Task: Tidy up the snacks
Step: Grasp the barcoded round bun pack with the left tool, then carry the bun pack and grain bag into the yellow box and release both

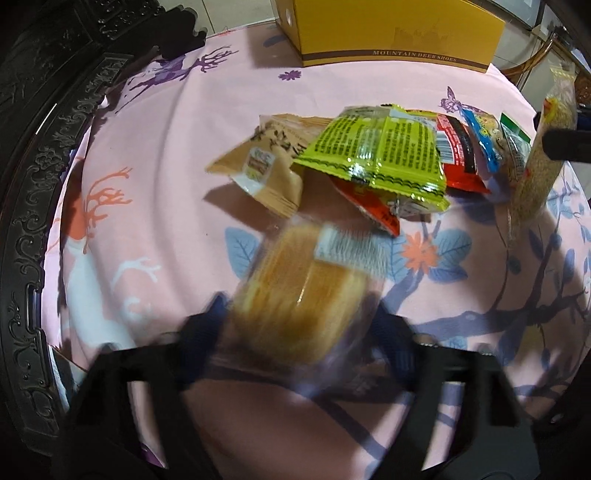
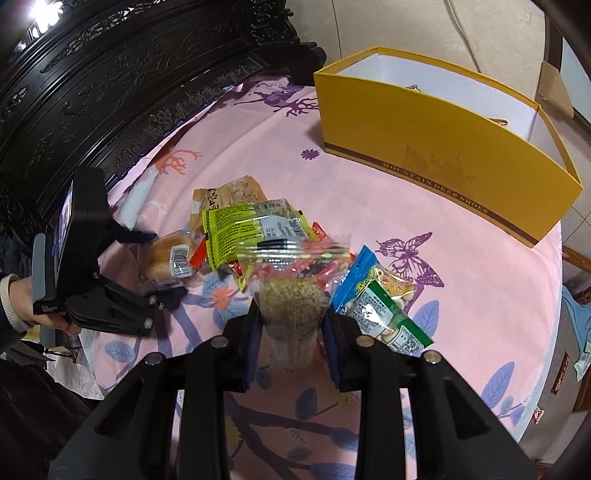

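Note:
My left gripper (image 1: 299, 317) is shut on a wrapped golden bread bun (image 1: 299, 295), held just above the cloth; it also shows in the right wrist view (image 2: 168, 254), with the left gripper (image 2: 162, 262) around it. My right gripper (image 2: 291, 317) is shut on a clear packet of sesame-grain bar (image 2: 291, 295), which stands at the right edge of the left wrist view (image 1: 543, 166). Between them lies a pile of snacks: a yellow-green packet (image 1: 376, 155) (image 2: 236, 229), a tan packet (image 1: 266, 166), red packets (image 1: 458, 147) and a blue-green nut packet (image 2: 380, 302).
An open yellow shoe box (image 2: 443, 162) stands at the back of the round table on the pink patterned cloth (image 2: 280, 147); it also shows in the left wrist view (image 1: 388, 33). Dark carved furniture (image 2: 110, 74) runs along the left. The table edge (image 2: 554, 295) is at the right.

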Available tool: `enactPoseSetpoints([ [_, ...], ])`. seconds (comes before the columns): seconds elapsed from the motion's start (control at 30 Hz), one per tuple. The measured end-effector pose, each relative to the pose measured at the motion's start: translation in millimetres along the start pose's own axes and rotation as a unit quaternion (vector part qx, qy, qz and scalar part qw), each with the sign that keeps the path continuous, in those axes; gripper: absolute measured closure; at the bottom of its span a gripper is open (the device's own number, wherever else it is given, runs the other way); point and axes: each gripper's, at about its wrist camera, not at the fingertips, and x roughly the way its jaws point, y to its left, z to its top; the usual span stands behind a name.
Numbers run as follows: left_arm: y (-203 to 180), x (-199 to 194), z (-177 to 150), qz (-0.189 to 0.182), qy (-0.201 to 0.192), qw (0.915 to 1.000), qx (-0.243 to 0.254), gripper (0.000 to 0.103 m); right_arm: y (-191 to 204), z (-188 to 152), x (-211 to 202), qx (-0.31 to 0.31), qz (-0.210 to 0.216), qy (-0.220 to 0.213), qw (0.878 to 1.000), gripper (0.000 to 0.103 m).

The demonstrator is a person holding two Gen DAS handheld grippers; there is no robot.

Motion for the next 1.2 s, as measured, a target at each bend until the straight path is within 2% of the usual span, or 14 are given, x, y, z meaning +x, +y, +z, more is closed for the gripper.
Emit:
enactPoseSetpoints([
  [0.1,-1.1,-8.6,-5.2,-0.034,-0.007,0.9992,-0.020,0.044,-1.6,0.1,-1.7,0.006,0.001,-0.004,1.000,0.072],
  [0.33,-10.0,-40.7,-13.9,-0.045,-0.035,0.9977,-0.037,0.045,-3.8,0.6,-5.7,0.012,0.004,-0.010,1.000,0.072],
  [0.57,-16.6,-82.8,2.1,-0.054,-0.080,0.9947,-0.036,0.045,-6.2,2.3,-17.8,0.022,0.012,-0.024,0.999,0.072],
  [0.83,-22.7,-119.9,57.3,-0.057,-0.138,0.9880,-0.037,0.044,-20.1,11.9,-53.7,0.048,0.015,-0.067,0.996,0.072],
  [1.07,-19.0,-148.8,147.1,-0.089,-0.209,0.9723,-0.057,0.044,-61.4,58.0,-109.0,0.079,-0.005,-0.159,0.984,0.072],
  [1.2,-20.1,-166.3,200.4,-0.088,-0.246,0.9640,-0.051,0.044,-88.6,94.2,-136.2,0.080,-0.023,-0.207,0.975,0.072],
])
